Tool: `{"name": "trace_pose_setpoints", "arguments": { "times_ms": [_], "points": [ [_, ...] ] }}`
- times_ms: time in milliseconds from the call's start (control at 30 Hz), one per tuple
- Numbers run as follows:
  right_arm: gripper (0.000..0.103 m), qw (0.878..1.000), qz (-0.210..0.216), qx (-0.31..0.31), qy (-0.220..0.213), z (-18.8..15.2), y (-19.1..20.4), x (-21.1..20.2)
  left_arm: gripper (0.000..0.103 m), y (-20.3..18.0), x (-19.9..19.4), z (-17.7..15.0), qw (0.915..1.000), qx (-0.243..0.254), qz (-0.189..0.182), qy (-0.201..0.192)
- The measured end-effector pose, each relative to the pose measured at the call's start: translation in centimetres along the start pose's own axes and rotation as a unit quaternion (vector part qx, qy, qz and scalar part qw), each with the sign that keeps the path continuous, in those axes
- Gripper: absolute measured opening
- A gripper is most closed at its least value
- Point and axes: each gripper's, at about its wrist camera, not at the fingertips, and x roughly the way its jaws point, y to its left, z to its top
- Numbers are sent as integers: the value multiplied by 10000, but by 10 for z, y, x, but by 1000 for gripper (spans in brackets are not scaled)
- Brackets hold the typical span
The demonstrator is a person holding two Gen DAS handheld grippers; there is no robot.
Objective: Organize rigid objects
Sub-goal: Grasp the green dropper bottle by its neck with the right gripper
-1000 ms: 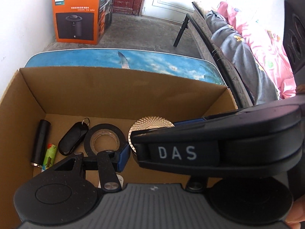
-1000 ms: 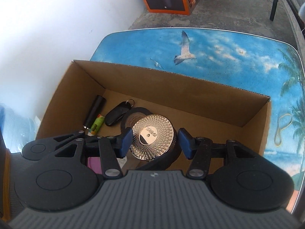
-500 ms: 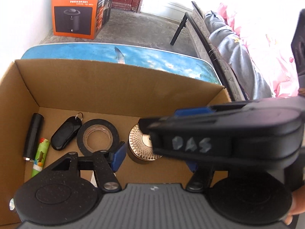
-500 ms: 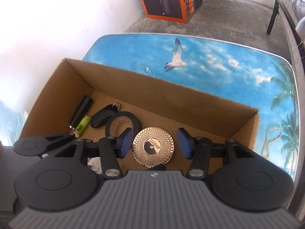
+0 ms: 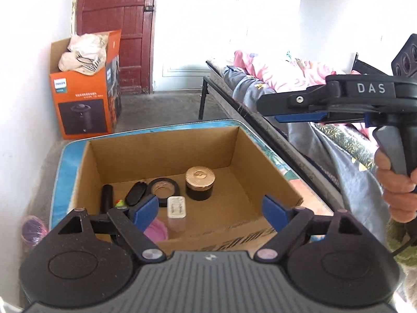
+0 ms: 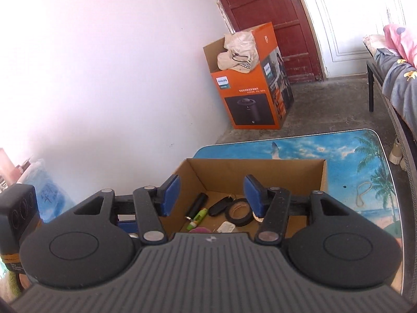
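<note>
An open cardboard box point(image 5: 166, 151) on the table holds a black cylinder point(image 5: 106, 198), a green lighter point(image 5: 119, 203), a black key fob point(image 5: 135, 193), a roll of black tape point(image 5: 163, 189), a dark jar with a gold lid point(image 5: 200, 182), a small white case point(image 5: 176, 206) and something pink point(image 5: 156, 230). My left gripper point(image 5: 209, 208) hangs above the box's near side, its jaws opening wide with nothing between them. My right gripper point(image 6: 212, 197) is raised over the box point(image 6: 260, 172), jaws opening and empty. The tape point(image 6: 238, 212) and key fob point(image 6: 221, 206) lie below it.
The table top point(image 6: 365, 156) carries a beach print, with a rubber band point(image 6: 362, 194) to the right of the box. An orange carton point(image 5: 86, 104) stands on the floor by the white wall. A bed with bedding point(image 5: 286, 91) runs along the right. A hand point(image 5: 396, 182) grips the right gripper's handle.
The gold-lidded jar left the right gripper's fingers and now stands in the box. Both grippers pulled back and rose away from the box. The left jaws spread much wider.
</note>
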Motion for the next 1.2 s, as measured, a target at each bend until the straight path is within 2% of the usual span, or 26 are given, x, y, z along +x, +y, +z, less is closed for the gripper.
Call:
{"name": "trace_pose_setpoints", "arguments": {
  "times_ms": [100, 233, 400, 467, 567, 633, 733, 900, 1033, 1200],
  "points": [
    [69, 9999, 90, -65, -23, -34, 21, -1, 88, 6, -13, -28, 9997, 99, 245, -7],
    [70, 9993, 232, -92, 262, -67, 49, 23, 87, 11, -10, -58, 9988, 12, 479, 50],
    [70, 9971, 179, -308, 675, -94, 85, 60, 85, 11, -5, -87, 9969, 239, 744, 70],
    [69, 9957, 202, -418, 807, -100, 95, 72, 82, 14, -1, -97, 9966, 234, 783, 101],
    [66, 9929, 183, -593, 1018, -107, 108, 89, 72, 23, 6, -111, 9958, 146, 882, 177],
    [59, 9908, 158, -691, 1152, -106, 113, 102, 60, 28, 12, -117, 9957, 41, 893, 235],
    [51, 9880, 170, -814, 1300, -107, 115, 115, 52, 36, 20, -127, 9951, -47, 940, 314],
    [34, 9855, 237, -811, 1471, -110, 113, 133, 43, 34, 34, -136, 9945, 134, 964, 383],
    [18, 9856, 223, -699, 1526, -112, 109, 142, 42, 34, 40, -139, 9944, 89, 981, 396],
    [14, 9848, 174, -734, 1563, -111, 107, 141, 42, 33, 44, -139, 9955, 142, 868, 347]
  ]
}}
